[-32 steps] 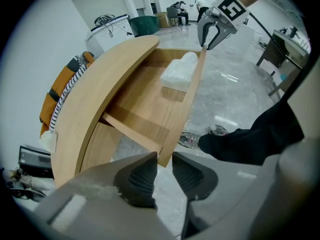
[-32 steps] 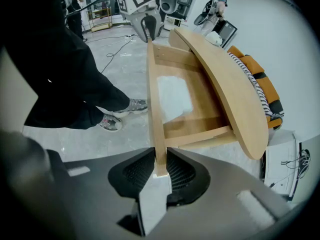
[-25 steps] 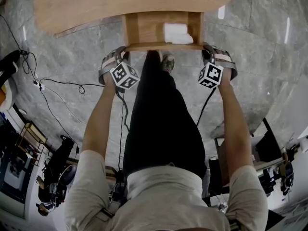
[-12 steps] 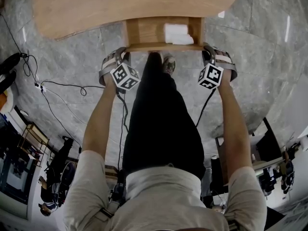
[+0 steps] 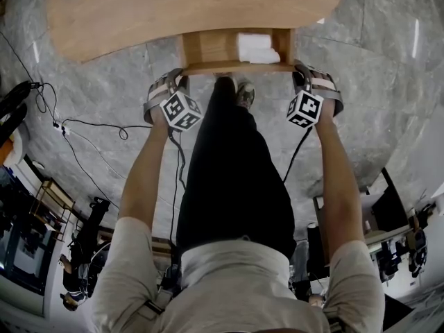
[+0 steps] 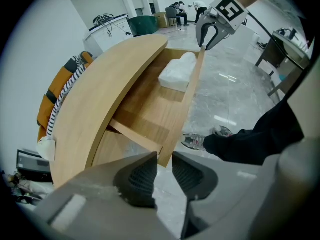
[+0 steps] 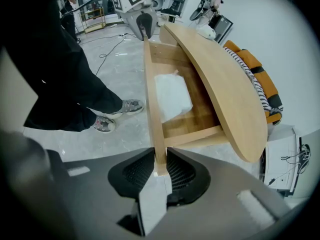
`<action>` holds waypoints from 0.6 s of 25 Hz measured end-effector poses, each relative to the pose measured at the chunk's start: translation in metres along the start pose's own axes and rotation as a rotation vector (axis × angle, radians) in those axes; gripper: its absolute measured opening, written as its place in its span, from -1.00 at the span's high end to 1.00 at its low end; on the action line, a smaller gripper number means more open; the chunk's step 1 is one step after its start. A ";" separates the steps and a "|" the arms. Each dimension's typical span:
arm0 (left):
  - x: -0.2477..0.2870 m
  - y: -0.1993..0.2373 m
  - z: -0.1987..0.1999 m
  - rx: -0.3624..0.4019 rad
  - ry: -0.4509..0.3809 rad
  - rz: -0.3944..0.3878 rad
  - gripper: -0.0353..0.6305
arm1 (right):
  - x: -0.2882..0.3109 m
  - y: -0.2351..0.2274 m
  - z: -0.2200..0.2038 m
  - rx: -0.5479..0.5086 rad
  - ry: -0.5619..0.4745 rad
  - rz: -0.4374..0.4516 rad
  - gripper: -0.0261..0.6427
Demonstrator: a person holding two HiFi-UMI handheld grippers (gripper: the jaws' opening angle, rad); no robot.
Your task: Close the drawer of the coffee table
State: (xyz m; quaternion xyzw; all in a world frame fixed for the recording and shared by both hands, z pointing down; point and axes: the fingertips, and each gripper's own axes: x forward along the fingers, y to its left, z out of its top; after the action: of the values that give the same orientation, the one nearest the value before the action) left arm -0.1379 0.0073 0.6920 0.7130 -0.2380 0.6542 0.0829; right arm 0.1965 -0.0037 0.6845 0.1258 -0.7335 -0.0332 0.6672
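One drawer (image 5: 208, 47) sticks partly out of the coffee table (image 5: 173, 9) toward us, w/ a white packet (image 5: 253, 47) inside. Our R gripper (image 7: 160, 170) fingers pinch the drawer front's right end. L gripper (image 6: 163, 165) fingers stand apart, front's left corner at their tips, not pinched. Grey marble floor (image 5: 104, 82) below.

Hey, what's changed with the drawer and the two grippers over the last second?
The drawer has slid a little further under the coffee table top; less of it shows. The right gripper stays clamped on the drawer front, the left gripper stays at its other corner, jaws apart. The white packet stays inside.
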 end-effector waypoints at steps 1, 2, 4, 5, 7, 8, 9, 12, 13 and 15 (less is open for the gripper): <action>0.001 -0.002 0.000 -0.001 0.001 -0.003 0.53 | 0.000 0.000 -0.001 0.001 0.000 0.001 0.67; 0.001 -0.003 -0.001 -0.004 0.003 -0.005 0.53 | 0.000 -0.001 -0.001 0.002 0.000 0.000 0.67; 0.002 -0.002 -0.001 -0.012 0.006 -0.004 0.53 | 0.000 -0.004 -0.001 0.004 0.000 -0.006 0.67; 0.001 -0.002 -0.001 -0.016 0.006 -0.003 0.53 | -0.001 -0.006 -0.001 0.005 -0.001 -0.009 0.67; -0.001 0.001 0.000 -0.024 0.009 0.001 0.53 | -0.002 -0.007 0.001 0.008 -0.005 -0.011 0.67; -0.001 0.002 -0.001 -0.025 0.011 0.006 0.53 | -0.002 -0.007 0.002 0.009 -0.008 -0.011 0.67; -0.001 0.004 -0.001 -0.024 0.013 0.012 0.53 | -0.002 -0.007 0.002 0.010 -0.010 -0.012 0.67; 0.002 0.006 0.000 -0.027 0.017 0.020 0.53 | -0.001 -0.010 0.001 0.012 -0.011 -0.018 0.67; 0.002 0.006 0.001 -0.030 0.018 0.019 0.53 | 0.000 -0.011 0.001 0.012 -0.011 -0.019 0.67; 0.001 0.008 0.003 -0.032 0.015 0.025 0.53 | 0.001 -0.012 0.001 0.011 -0.013 -0.020 0.67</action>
State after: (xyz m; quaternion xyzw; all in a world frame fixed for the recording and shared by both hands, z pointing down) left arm -0.1382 -0.0010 0.6910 0.7038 -0.2565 0.6566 0.0879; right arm 0.1971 -0.0155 0.6823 0.1364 -0.7367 -0.0368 0.6613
